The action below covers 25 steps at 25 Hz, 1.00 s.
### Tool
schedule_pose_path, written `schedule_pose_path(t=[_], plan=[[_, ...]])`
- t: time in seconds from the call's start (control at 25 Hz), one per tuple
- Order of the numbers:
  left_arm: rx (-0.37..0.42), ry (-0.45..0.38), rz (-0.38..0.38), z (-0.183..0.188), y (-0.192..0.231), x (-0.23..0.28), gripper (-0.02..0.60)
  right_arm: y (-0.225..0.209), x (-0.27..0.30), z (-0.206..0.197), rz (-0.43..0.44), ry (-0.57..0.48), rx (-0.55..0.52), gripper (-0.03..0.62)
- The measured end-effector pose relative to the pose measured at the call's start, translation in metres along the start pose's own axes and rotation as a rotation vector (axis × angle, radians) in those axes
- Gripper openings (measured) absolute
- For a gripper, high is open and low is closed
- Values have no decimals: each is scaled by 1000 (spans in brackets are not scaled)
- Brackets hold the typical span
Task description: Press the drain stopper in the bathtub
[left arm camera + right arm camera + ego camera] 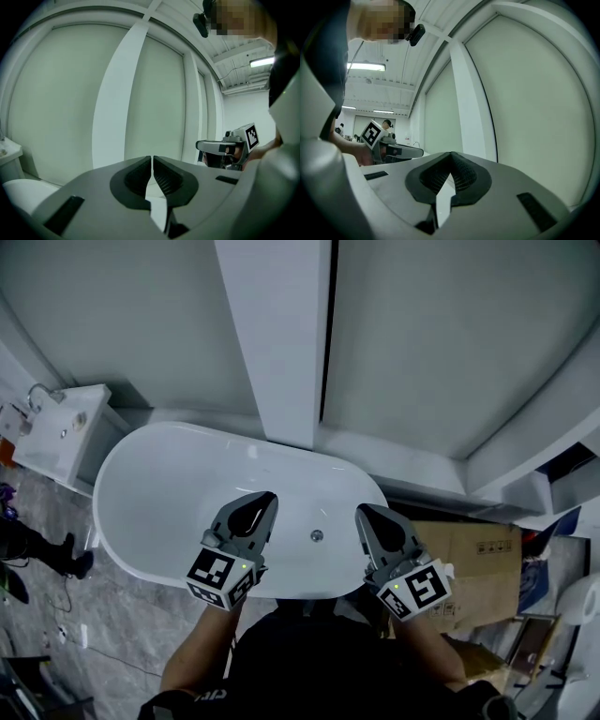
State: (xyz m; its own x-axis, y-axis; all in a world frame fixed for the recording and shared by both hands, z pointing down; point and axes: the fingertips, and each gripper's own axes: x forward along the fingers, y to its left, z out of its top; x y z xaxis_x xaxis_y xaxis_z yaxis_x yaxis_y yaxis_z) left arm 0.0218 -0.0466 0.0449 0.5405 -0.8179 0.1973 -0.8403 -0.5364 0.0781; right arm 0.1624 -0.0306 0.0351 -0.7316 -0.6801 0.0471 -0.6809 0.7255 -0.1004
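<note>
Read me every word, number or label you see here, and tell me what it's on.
No text here is legible.
Print on the cardboard box right of the bathtub: too small to read.
Cubes on the left gripper and right gripper: black-and-white square patterns, no words.

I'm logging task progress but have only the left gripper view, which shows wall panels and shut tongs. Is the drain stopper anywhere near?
Observer: Yes. The head view shows the drain stopper on the floor of the white bathtub, between the two grippers.
Reviewer: Is either gripper on it?
Observer: No. The left gripper and the right gripper each sit off to one side of it, pointing toward the wall.
Reviewer: Are the right tongs open?
Observer: No. The right gripper view shows them shut at the tips, with nothing between them.
</note>
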Motion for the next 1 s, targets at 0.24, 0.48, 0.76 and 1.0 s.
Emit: schedule_pose_path(t=[0.24,0.48,0.76,1.0], plan=[[-4,8,-2,-5,-2,0,29,-4,-2,-3,-25,9,-2,11],[-2,10,0,-5,2,3,29,-7,2,-1,-25,6,4,11],[-6,19,-1,-9,2,5,29,-8,4,-8,-18,20,15,11],[-15,33,-6,-16,-2,5,29,-6,2,-15,-15,33,23,11]])
